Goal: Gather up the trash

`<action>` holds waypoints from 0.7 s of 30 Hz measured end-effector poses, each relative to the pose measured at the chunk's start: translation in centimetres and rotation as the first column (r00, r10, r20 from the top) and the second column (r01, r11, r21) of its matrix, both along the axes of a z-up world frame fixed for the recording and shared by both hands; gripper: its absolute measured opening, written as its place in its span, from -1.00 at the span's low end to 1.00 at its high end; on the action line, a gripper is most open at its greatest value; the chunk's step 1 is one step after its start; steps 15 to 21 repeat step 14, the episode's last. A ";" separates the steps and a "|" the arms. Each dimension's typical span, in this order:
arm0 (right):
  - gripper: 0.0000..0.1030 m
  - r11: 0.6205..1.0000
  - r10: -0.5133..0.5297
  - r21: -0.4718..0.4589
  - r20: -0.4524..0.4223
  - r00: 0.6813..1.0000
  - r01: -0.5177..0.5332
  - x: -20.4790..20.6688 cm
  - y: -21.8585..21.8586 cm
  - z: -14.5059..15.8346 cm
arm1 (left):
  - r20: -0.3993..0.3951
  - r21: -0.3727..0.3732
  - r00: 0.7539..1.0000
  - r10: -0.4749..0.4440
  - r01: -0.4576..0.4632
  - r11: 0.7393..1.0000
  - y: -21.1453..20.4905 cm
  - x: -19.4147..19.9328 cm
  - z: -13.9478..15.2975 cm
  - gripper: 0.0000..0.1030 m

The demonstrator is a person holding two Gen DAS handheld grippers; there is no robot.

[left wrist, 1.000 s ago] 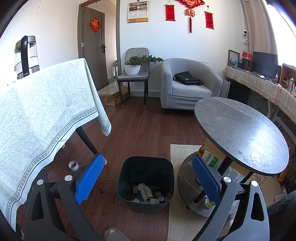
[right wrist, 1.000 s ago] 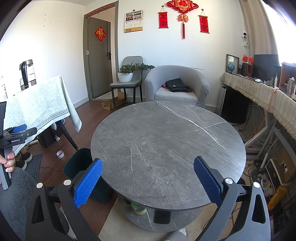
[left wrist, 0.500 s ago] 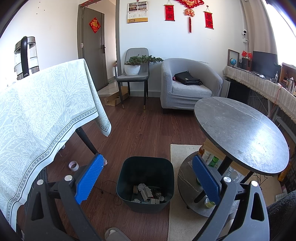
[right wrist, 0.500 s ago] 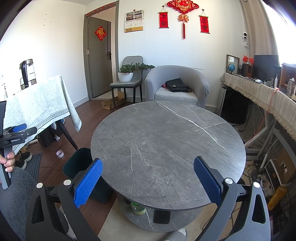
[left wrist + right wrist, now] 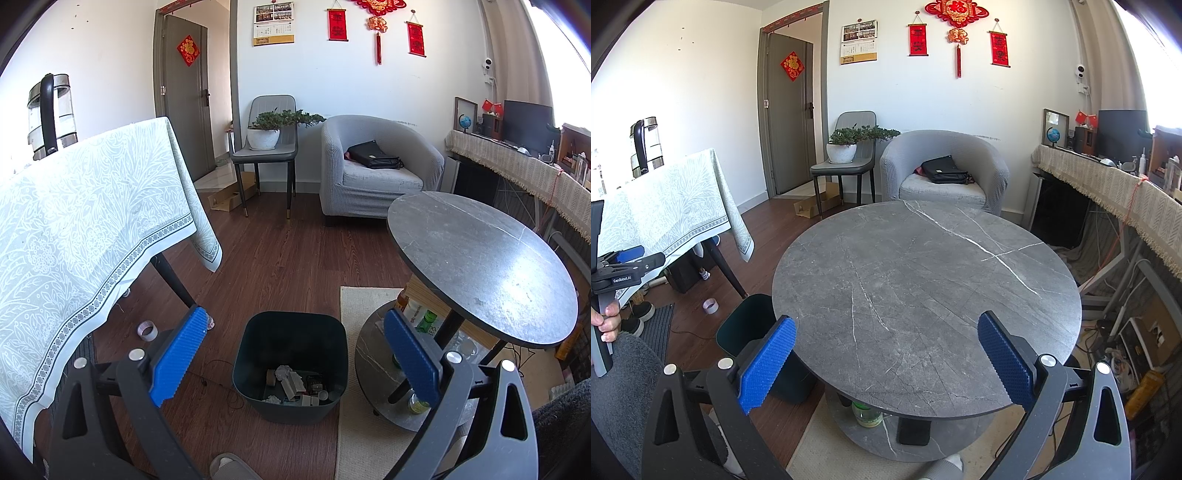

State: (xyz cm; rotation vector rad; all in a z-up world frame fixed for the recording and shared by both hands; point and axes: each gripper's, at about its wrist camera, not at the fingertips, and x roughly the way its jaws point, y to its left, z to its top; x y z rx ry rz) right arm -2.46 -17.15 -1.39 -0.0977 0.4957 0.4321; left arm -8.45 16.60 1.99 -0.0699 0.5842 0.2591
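Open floor (image 5: 280,258) separates bin (image 5: 291,354) from tablecloth (image 5: 92,229).

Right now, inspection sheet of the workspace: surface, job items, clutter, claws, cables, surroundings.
Surface: round grey marble table, top bare.
Job's things: dark bin on the floor beside the table, scraps inside.
Clutter: tape roll on the floor; bottles on the table's lower shelf.
Claws: left claw open above the bin, empty; right claw open over the table, empty.
Cables: thin cord by the bin.
Surroundings: armchair, tableclothed table.
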 end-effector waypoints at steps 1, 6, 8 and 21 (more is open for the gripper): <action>0.93 1.000 0.000 0.000 0.000 1.000 0.000 0.0 0.0 0.0 | 0.001 0.000 1.000 0.000 0.000 1.000 -0.1 0.0 0.0 0.91; 0.93 1.000 0.000 0.000 0.000 1.000 0.000 0.0 0.0 0.0 | -0.003 -0.001 1.000 -0.007 0.007 1.000 0.0 0.0 -0.1 0.91; 0.93 1.000 0.000 0.000 0.000 1.000 0.000 0.0 0.0 0.0 | -0.009 0.001 1.000 -0.005 0.005 1.000 0.1 0.0 -0.2 0.91; 0.93 1.000 0.000 -0.003 -0.001 1.000 0.000 0.0 0.0 0.0 | -0.007 -0.004 1.000 0.001 -0.001 1.000 0.5 -0.1 -0.2 0.91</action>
